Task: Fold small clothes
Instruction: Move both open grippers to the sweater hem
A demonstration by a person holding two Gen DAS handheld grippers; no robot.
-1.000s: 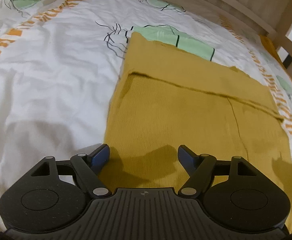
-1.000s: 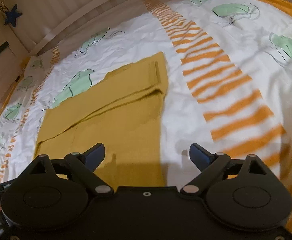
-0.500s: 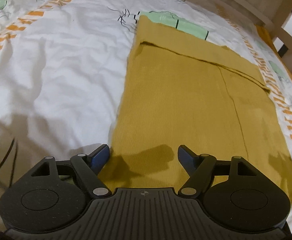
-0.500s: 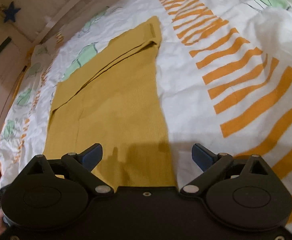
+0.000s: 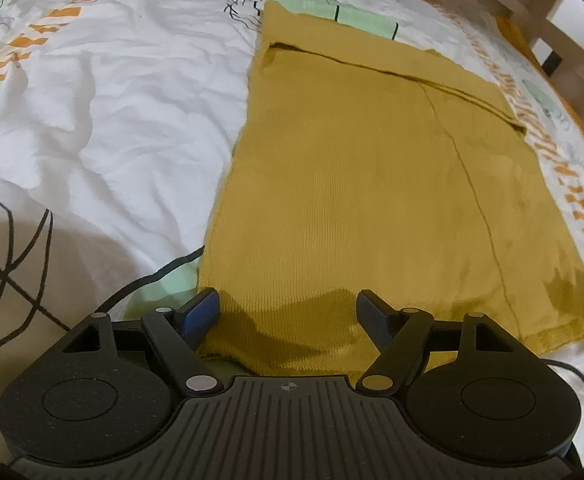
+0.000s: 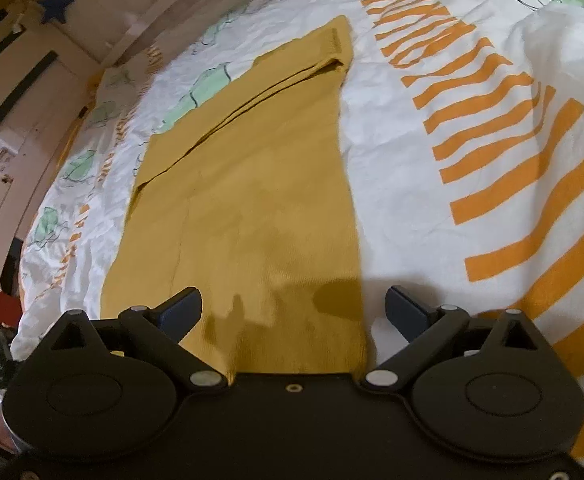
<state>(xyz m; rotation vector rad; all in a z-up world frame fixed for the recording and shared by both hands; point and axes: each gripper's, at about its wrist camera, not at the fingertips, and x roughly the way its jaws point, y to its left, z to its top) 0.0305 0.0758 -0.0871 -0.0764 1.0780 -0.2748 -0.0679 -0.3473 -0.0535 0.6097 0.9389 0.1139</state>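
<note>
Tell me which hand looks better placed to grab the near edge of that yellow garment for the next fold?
Probably left. The left gripper has its open fingers astride the yellow garment at its near corner. The right gripper straddles the side edge, one finger over bare bedsheet.

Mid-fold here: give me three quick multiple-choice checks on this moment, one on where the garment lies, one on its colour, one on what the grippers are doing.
1. Where does the garment lie?
A. Flat on the bedspread
B. On a chair
C. Lifted in the air

2. What colour is it?
A. Green
B. Mustard yellow
C. White

3. How are the left gripper and right gripper?
A. Both clamped on cloth
B. One open, one shut
C. Both open

Key: 1 A, it lies spread on the patterned cover in both wrist views. 2 B, the cloth is plain mustard. 3 C, each pair of fingers stands wide apart with nothing pinched.
</note>
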